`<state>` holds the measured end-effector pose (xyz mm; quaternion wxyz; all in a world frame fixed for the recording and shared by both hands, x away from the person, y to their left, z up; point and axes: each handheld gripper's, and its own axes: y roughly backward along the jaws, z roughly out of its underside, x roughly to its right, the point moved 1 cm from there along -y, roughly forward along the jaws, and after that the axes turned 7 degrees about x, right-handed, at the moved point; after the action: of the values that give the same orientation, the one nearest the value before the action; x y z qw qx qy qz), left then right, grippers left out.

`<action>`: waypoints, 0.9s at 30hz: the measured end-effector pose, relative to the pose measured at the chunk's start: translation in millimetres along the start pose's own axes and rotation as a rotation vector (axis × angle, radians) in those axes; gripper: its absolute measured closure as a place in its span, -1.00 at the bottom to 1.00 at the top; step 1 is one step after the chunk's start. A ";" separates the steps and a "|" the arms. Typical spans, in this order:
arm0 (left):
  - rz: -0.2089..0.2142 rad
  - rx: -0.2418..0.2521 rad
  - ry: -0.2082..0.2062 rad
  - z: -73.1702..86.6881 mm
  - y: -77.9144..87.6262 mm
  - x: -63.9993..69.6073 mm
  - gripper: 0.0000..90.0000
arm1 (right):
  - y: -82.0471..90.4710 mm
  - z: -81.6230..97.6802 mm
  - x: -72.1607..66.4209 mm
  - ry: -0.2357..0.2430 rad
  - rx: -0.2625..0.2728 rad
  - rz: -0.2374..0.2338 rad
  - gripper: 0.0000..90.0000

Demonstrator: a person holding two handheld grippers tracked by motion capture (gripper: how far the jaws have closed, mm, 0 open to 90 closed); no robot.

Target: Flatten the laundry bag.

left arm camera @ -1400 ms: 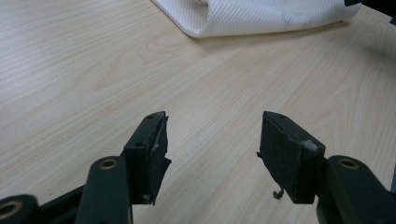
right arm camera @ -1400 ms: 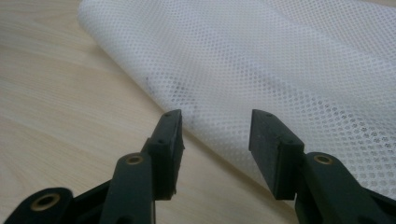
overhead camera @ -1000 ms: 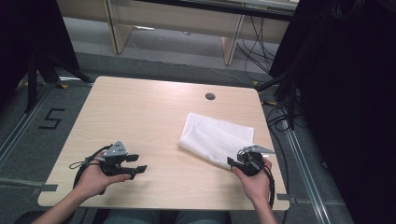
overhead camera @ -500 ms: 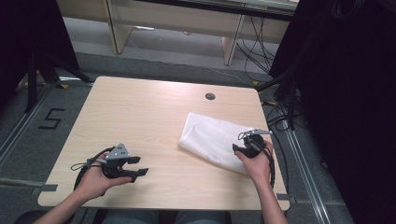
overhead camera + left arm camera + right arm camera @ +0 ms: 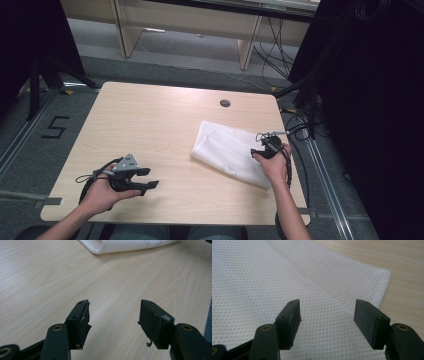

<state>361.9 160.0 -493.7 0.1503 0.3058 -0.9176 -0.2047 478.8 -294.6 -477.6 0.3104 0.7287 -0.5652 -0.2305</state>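
Both grippers, left (image 5: 145,179) and right (image 5: 325,325), gape wide and hold nothing; the soft, light cloth (image 5: 257,290) beneath the right jaws should pinch best at its edge

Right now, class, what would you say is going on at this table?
A person works a folded white cloth on a wooden table with a gripper in each hand. The right gripper is over the cloth's right part; its jaws have just been opening and stand wide, nothing pinched between them. The left gripper waits open above bare wood at the near left, apart from the cloth.
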 end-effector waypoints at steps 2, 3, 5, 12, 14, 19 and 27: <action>-0.003 0.011 0.002 0.6 -0.8 1.0 -0.09 | -6.4 0.3 1.0 -0.003 -0.021 0.000 -0.16; -0.001 0.009 0.004 0.6 -0.7 1.3 -0.09 | -9.4 0.8 1.0 -0.002 -0.021 0.014 -0.16; -0.009 0.002 -0.004 0.8 -0.3 1.1 -0.09 | -17.7 2.4 2.1 -0.018 -0.021 0.011 -0.18; -0.003 0.004 -0.001 1.2 -0.9 1.2 -0.09 | -27.2 1.7 2.3 -0.009 -0.062 0.017 0.08; -0.003 0.003 -0.001 1.3 -1.1 1.3 -0.09 | -26.3 0.1 1.3 0.031 -0.075 0.007 0.22; 0.003 -0.016 -0.010 1.3 -0.7 1.5 -0.09 | -26.7 -1.2 -4.0 0.073 -0.081 -0.027 0.58; 0.013 -0.026 -0.008 1.7 -2.3 2.9 -0.09 | -27.2 -3.7 -9.4 0.078 -0.105 -0.024 0.92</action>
<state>360.1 157.1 -495.8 0.1518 0.2970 -0.9175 -0.2167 497.5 -280.2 -494.6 0.3672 0.7265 -0.5312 -0.2348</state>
